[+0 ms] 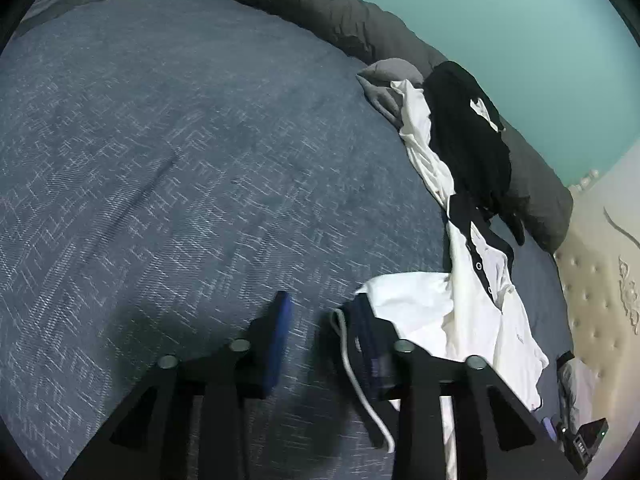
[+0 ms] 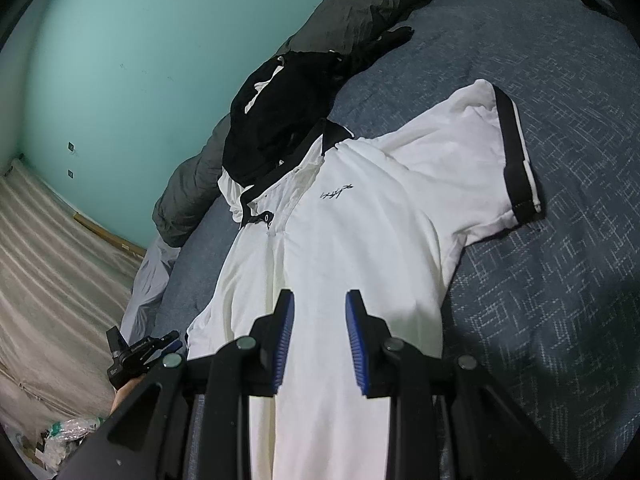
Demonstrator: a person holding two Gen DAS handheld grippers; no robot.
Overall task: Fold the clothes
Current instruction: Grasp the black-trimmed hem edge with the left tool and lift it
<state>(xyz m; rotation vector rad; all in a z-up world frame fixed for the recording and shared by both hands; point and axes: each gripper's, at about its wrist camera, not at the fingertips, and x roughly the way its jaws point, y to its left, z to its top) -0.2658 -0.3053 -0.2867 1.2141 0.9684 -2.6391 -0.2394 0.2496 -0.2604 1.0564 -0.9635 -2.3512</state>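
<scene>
The bed (image 2: pixel 560 280) with its blue-grey patterned cover is filling most of both views, and a grey rolled duvet (image 1: pixel 320 12) is lying along the teal wall at the top.

The white polo shirt (image 2: pixel 340 220) with black trim is lying spread out, front up, in the centre of the right wrist view, one sleeve reaching to the right. No fold is showing on it yet, so I judge the folding is only beginning. A black garment (image 2: pixel 280 112) is lying bunched above its collar, and it is waiting too.

The right gripper (image 2: pixel 320 340) is hovering over the lower body of the shirt, at the bottom centre, its jaws apart and gripping nothing.

The left gripper (image 1: pixel 324 344) is standing released at the bottom of its view. The black-banded sleeve end (image 1: pixel 368 336) is resting against its right finger, beside open jaws.

The other sleeve and the shirt hem are cut off. The small dark objects (image 1: pixel 580 436) at the lower right I cannot identify.
</scene>
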